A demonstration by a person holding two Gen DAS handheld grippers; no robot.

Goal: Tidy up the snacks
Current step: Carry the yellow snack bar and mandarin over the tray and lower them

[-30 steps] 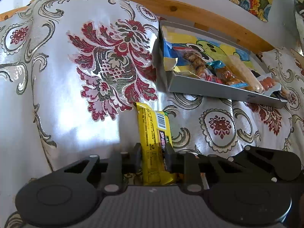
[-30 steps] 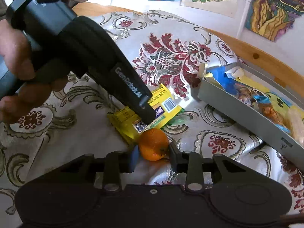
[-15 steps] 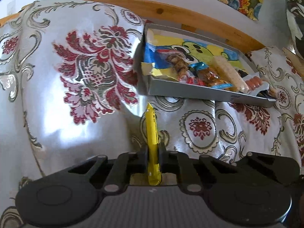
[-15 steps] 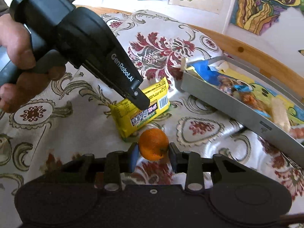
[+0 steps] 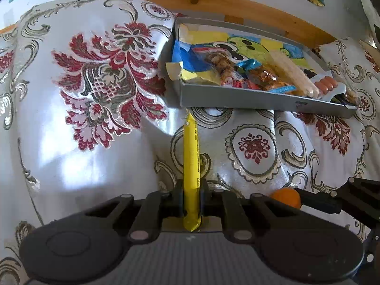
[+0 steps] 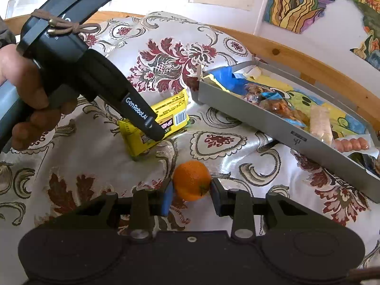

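Bright daylight in both views, we see no lamp. Strong glare on the shiny patterned cloth (image 5: 78,161), a washed-out white patch at left in the left wrist view; smaller sheen patches on the same cloth (image 6: 237,163) in the right wrist view. Soft shadow under the grey tray (image 5: 237,99) near its front wall. Heavy fisheye bending: the wooden rail (image 5: 213,0) curves, corners go black. We note the wall posters (image 6: 308,2) stretched near the top edge. Focus mostly sharp mid-frame; the orange (image 5: 286,196) is soft and partly hidden. Dark gripper bodies lose detail at bottom.
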